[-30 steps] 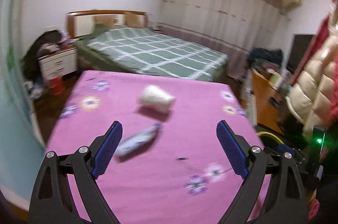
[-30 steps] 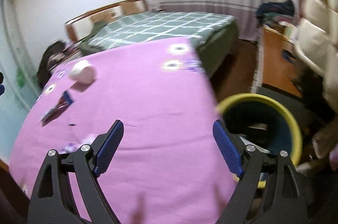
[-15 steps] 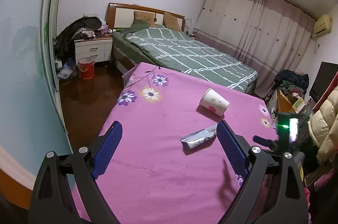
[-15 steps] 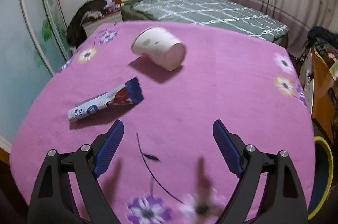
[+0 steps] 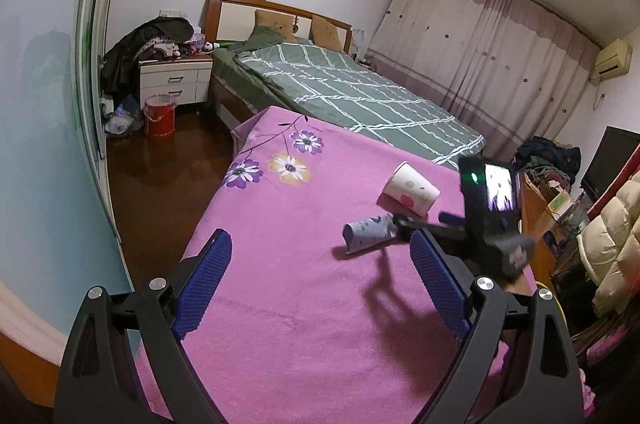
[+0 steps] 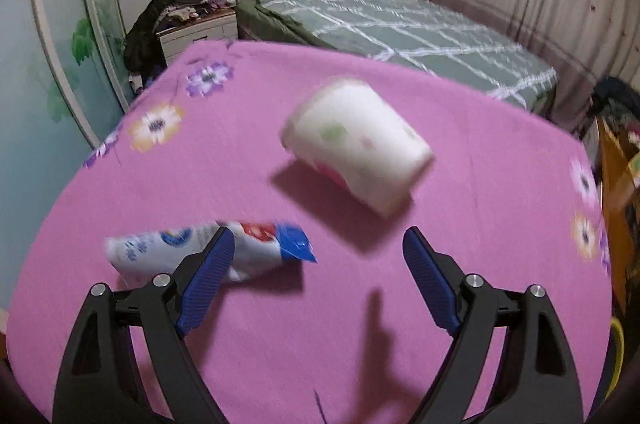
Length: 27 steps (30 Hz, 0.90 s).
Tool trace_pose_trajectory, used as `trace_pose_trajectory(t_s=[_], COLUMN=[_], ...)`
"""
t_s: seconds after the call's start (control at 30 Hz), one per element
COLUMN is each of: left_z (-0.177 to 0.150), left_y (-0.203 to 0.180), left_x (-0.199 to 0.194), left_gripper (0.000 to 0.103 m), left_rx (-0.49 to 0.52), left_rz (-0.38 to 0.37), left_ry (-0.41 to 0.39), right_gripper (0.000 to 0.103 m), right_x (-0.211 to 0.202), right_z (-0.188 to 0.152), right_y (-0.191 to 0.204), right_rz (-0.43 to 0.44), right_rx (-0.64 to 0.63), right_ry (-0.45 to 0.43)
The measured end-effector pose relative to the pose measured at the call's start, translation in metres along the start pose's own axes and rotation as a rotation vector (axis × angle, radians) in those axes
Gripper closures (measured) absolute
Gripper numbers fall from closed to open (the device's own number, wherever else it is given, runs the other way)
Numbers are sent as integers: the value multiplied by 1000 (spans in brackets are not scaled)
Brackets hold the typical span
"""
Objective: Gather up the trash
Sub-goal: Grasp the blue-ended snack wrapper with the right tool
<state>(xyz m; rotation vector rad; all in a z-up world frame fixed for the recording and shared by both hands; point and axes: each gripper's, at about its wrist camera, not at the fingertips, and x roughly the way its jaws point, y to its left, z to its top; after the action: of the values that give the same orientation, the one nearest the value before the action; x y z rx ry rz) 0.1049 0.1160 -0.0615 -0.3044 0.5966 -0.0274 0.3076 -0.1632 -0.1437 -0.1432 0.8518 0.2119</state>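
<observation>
A white paper cup [image 5: 410, 188] [image 6: 356, 148] lies on its side on the pink flowered tablecloth [image 5: 300, 304] [image 6: 480, 224]. Just in front of it lies a white, blue and red snack wrapper [image 5: 368, 234] [image 6: 200, 248]. My right gripper [image 6: 318, 232] hovers open low over the cloth. Its left finger overlaps the wrapper, the cup lies just beyond its tips, and nothing is between the pads. In the left wrist view its housing with a lit screen [image 5: 490, 200] hangs beside both items. My left gripper [image 5: 320, 236] is open and empty, back from the wrapper.
A yellow-rimmed bin [image 6: 618, 340] stands off the table's right side. Behind the table is a green checked bed [image 5: 360, 96], with a white nightstand [image 5: 176, 80] and a red bucket [image 5: 160, 114] to its left. A cluttered wooden desk [image 5: 536, 208] stands at the right.
My right gripper has swung left from the bin side across the table and down close to the cup and wrapper. The left gripper shifted leftward, then held still. Both stayed open.
</observation>
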Motion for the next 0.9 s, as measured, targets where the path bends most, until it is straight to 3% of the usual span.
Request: trace_pose_trajectory(t_s=[0.17,0.33,0.6,0.8,0.9], left_z=[0,-1,0,-2,-3], left_y=[-1,4,9,11,11], left_x=[0,1,-9,-9,-9], left_gripper=[13,13,13,13,13], left_rx=[6,-13,-19,-24,-24], left_rz=[-5,-10,0,-13,-16], left_ry=[-1,-4,-14,-3,2], right_gripper=[21,21,21,22,33], right_x=[-19,-22,-1,12,23], right_z=[9,8,5,6,8], right_y=[-1,3,21,38,45], right_rz=[56,143,176,163,157], right_rx=[37,91,199,185,171], right_ry=[-38,25,110,121,143])
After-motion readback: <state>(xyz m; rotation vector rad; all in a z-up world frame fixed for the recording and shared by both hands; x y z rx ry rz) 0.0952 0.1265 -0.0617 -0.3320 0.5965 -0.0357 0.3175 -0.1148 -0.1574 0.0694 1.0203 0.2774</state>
